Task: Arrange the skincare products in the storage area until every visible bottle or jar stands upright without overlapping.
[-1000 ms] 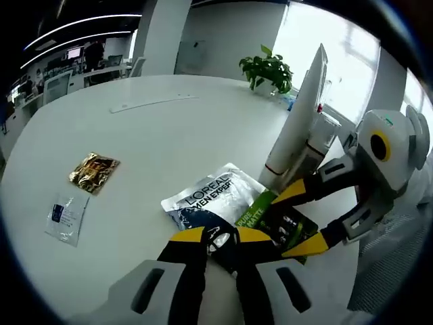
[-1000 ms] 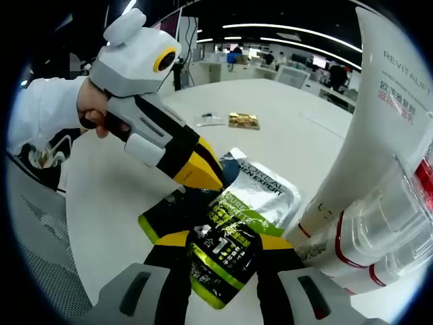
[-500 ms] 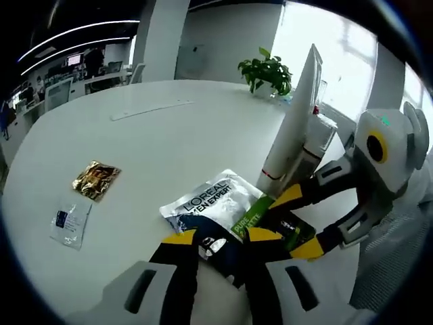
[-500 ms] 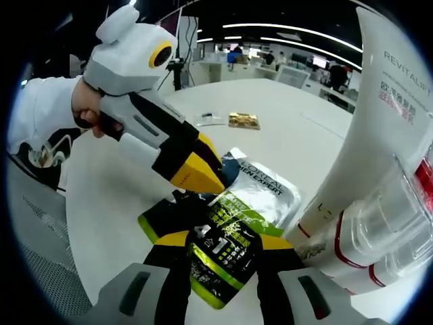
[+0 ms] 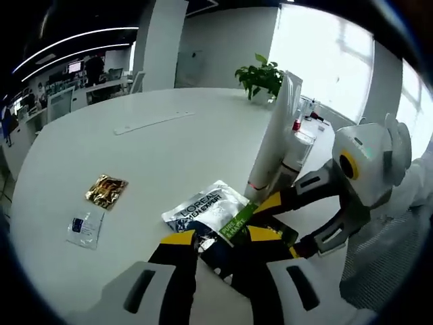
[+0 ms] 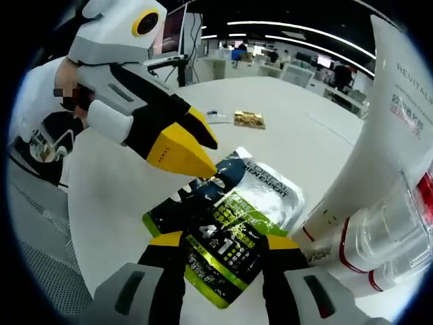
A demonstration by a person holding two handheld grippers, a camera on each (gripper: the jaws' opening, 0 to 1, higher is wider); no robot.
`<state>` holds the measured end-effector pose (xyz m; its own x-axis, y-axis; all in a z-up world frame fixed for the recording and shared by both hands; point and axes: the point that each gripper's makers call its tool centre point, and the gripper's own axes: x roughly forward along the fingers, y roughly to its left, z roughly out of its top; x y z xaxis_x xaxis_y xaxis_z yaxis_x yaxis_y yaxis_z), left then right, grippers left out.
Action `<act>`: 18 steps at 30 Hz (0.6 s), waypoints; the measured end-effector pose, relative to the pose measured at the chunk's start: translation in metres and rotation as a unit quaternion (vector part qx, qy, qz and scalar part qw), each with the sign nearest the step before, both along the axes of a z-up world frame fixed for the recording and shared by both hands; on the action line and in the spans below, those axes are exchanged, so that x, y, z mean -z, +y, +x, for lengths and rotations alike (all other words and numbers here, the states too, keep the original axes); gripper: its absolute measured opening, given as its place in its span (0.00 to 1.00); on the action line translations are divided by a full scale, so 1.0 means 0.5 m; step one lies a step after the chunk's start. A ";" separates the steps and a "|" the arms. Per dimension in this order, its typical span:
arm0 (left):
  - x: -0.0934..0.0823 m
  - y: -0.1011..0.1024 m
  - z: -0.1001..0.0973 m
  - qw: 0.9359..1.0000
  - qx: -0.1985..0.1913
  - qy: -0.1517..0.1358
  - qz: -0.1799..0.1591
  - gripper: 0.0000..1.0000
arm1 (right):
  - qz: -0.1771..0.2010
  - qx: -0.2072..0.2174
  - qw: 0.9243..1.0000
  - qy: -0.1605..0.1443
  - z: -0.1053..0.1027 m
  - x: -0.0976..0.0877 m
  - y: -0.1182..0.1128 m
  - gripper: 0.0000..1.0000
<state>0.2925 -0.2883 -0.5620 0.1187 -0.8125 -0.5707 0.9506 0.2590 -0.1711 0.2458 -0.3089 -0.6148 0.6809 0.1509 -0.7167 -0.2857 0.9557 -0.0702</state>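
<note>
Together left claw (image 5: 222, 238) and right claw (image 6: 222, 242) grip the sachet (image 6: 233, 213)

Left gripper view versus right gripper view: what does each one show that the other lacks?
Left gripper view alone: a potted plant and a flat strip on the table. Right gripper view alone: a person's sleeve behind the left gripper. Both: the silver sachet, green pouch, gold packet, small clear sachet and white tube.
</note>
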 end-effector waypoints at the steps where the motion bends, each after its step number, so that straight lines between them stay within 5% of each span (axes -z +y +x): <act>1: -0.004 0.003 -0.003 1.000 -0.001 0.000 0.001 0.24 | 0.001 -0.003 1.000 -0.002 0.001 -0.004 0.003 0.38; 18: -0.048 0.042 -0.032 1.000 -0.011 -0.014 0.003 0.27 | -0.008 -0.063 0.996 -0.056 -0.005 -0.083 0.056 0.65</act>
